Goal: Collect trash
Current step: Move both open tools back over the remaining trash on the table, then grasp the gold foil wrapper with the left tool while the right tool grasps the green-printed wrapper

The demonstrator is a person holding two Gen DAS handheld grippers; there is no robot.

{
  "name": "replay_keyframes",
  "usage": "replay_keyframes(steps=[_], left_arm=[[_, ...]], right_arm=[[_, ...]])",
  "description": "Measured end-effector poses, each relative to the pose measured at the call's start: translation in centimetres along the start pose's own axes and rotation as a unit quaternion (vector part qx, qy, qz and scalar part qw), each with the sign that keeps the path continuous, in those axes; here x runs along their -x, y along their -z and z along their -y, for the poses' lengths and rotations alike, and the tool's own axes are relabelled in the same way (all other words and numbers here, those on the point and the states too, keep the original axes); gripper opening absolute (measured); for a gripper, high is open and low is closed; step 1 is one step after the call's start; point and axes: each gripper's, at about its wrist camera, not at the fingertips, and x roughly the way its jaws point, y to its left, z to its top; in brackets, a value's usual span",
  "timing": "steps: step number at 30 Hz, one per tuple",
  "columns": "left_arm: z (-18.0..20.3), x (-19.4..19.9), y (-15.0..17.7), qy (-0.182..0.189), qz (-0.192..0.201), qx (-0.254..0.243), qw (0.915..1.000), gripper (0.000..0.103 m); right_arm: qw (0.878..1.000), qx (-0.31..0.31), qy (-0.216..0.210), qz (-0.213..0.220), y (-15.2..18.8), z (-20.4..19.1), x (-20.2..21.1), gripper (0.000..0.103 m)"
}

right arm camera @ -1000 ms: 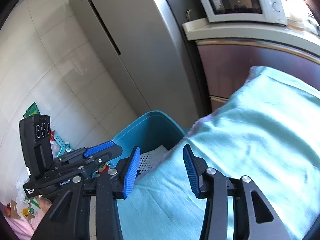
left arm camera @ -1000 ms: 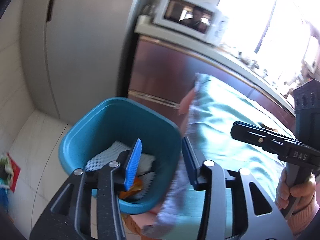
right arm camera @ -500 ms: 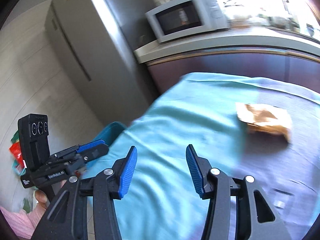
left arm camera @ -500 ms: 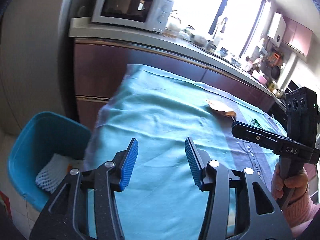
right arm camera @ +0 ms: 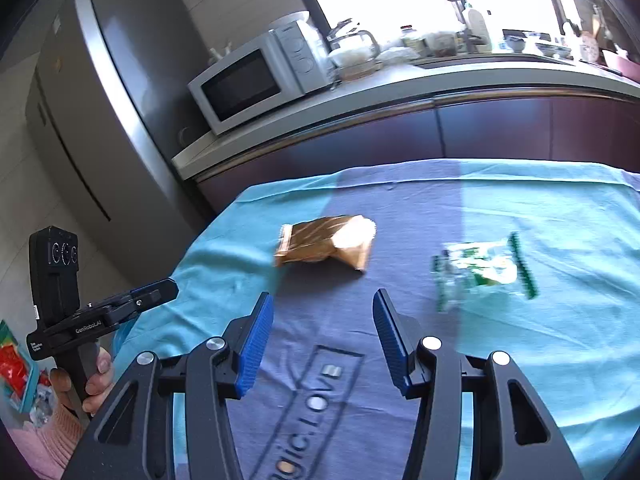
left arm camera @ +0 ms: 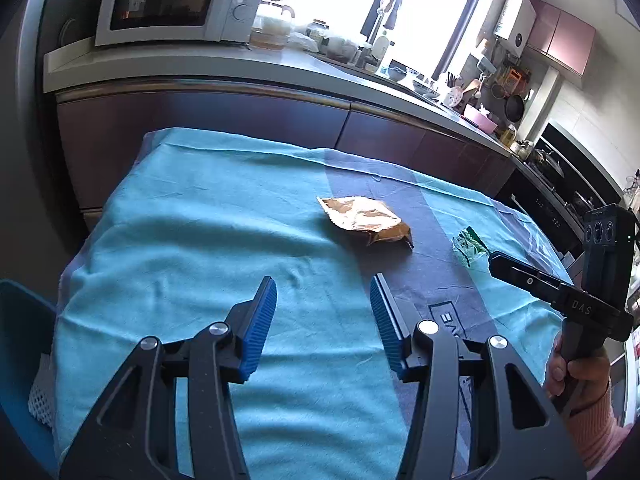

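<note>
A blue bin [left arm camera: 16, 360] sits at the far left, below the edge of the desk [left arm camera: 192, 240], with white mesh packing [left arm camera: 40, 396] inside. The left gripper [left arm camera: 323, 296] hovers over the teal cloth, its fingers [left arm camera: 258, 320] spread with nothing between them. Ahead on the cloth lies a crumpled brown wrapper [left arm camera: 366, 218], and just right of it a green-and-white wrapper [left arm camera: 468, 245]. The right gripper [right arm camera: 323, 316] hangs above the cloth's dark stripe, near both wrappers, its fingers [right arm camera: 390, 340] also spread and empty. A microwave [left arm camera: 176, 0] stands on the counter behind.
</note>
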Motion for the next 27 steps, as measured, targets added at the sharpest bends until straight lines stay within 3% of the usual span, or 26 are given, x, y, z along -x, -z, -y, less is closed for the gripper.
replay_keyframes(steps=[12,27], left_arm=[[3.2,-6.5,-3.5,0.005,-0.042,-0.008,0.9991,0.057],[2.1,-13.4,-5.6,0.022,-0.105,0.058,0.9926,0.059]], right_arm=[[0.997,-0.042,0.060,0.031,-1.9,6.4,1.1,0.057],[0.995,-0.088,0.043,-0.008,-2.3,10.4,-2.0,0.059]])
